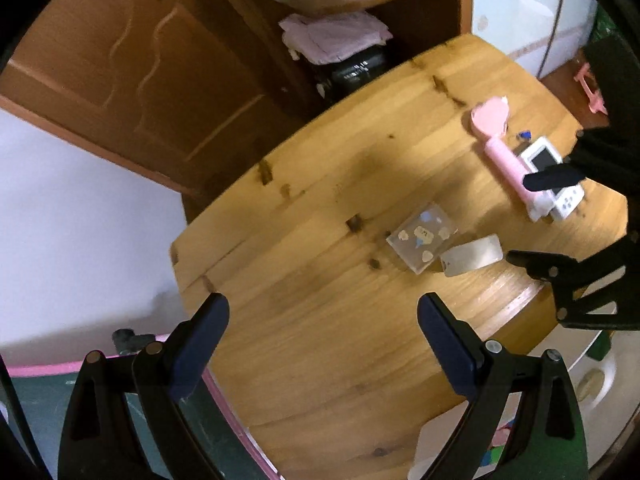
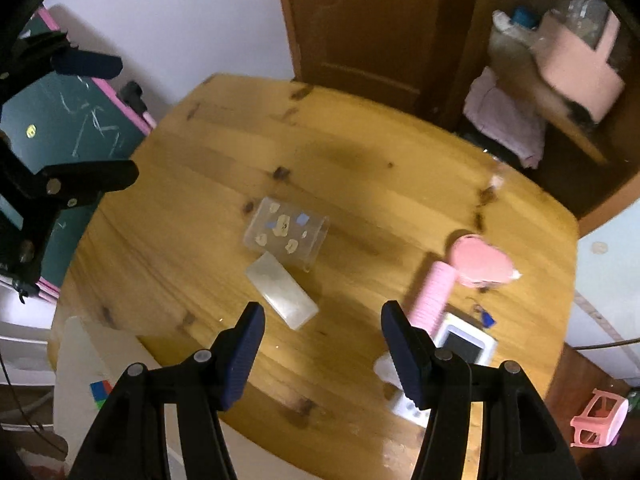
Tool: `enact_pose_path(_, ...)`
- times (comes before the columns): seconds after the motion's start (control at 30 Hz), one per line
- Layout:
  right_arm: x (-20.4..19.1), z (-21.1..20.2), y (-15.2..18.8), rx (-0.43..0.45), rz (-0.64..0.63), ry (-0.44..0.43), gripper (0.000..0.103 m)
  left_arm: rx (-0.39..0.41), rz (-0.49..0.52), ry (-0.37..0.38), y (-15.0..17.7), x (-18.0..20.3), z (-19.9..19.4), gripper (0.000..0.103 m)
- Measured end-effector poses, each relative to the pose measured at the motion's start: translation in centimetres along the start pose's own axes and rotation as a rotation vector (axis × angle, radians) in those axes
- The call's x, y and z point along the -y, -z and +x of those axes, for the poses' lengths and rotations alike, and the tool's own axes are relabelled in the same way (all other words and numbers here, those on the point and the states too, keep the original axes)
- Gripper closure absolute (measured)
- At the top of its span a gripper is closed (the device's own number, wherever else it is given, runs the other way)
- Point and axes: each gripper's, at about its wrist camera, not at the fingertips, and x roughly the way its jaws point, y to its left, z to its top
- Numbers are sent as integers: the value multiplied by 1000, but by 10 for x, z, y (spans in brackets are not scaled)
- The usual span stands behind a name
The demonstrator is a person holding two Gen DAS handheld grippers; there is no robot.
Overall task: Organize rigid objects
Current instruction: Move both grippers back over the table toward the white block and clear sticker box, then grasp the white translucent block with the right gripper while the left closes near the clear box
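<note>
A clear box with cartoon stickers (image 1: 422,239) (image 2: 286,232) lies mid-table, touching a frosted white rectangular lid (image 1: 472,260) (image 2: 282,290). A pink handheld fan (image 1: 502,140) (image 2: 460,272) lies beside a white handheld device (image 1: 554,178) (image 2: 464,344). My left gripper (image 1: 324,320) is open and empty above the table's near part; it also shows in the right wrist view (image 2: 104,120). My right gripper (image 2: 322,320) is open and empty above the table between the lid and the device; it shows in the left wrist view (image 1: 532,220).
The round wooden table (image 1: 320,360) (image 2: 360,152) stands by a brown door (image 1: 140,60) and shelves with folded pink cloth (image 1: 334,36). A green chalkboard with pink frame (image 2: 60,128) stands at the left. A pink stool (image 2: 598,420) is on the floor.
</note>
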Motion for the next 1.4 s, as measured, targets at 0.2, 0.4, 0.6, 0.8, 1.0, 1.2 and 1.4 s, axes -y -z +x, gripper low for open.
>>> enact_pose_path(0.2,-7,27,-10,-63,-10,-1,42,-11,43,48,3,2,21,7)
enact_pose_path(0.4,-14,43,-18,-107,-15,-28,41,-12,48,99,4,1,33,7)
enact_pose_path(0.6,-20,56,-18,-148,-15,-23,41,-15,48,114,5,-1,39,7)
enact_pose_path(0.8,-20,63,-18,-177,11,-44,63,-13,57,125,1,2,43,7)
enact_pose_path(1.0,-10,49,-2,-178,75,-76,71,0,113,138,-7,16,45,7)
enact_pose_path(1.2,18,16,21,-118,229,-128,77,-3,167,171,-21,35,51,7)
enact_pose_path(1.4,32,-15,42,-35,355,-168,77,-34,194,179,-37,50,70,7)
